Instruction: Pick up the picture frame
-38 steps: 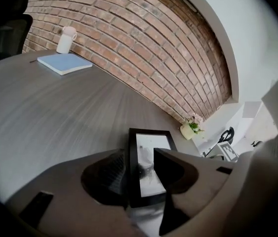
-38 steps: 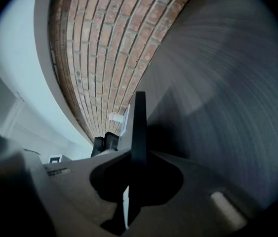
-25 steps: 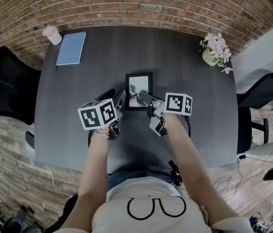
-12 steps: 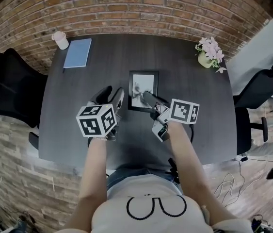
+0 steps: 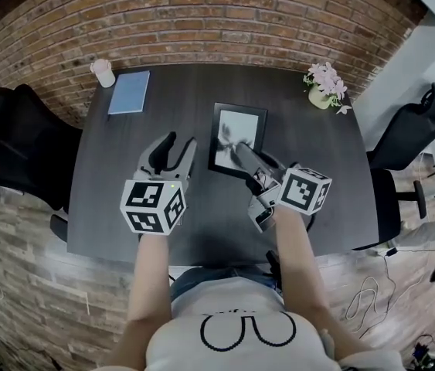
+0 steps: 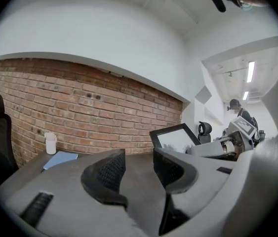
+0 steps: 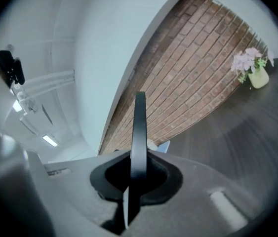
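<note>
The picture frame (image 5: 238,139) is held up off the dark counter (image 5: 109,199), its lower edge clenched in the jaws of the right gripper (image 5: 242,153). Left of the frame hangs the left gripper (image 5: 177,147), jaws apart with nothing between them. A blue notebook (image 5: 130,92) and a cup (image 5: 103,73) lie far left of the frame, and a pot of flowers (image 5: 322,86) is to its right.

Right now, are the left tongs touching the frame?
Apart. The head view shows bare table between the left tongs and the frame; the left gripper view shows its jaws empty.
</note>
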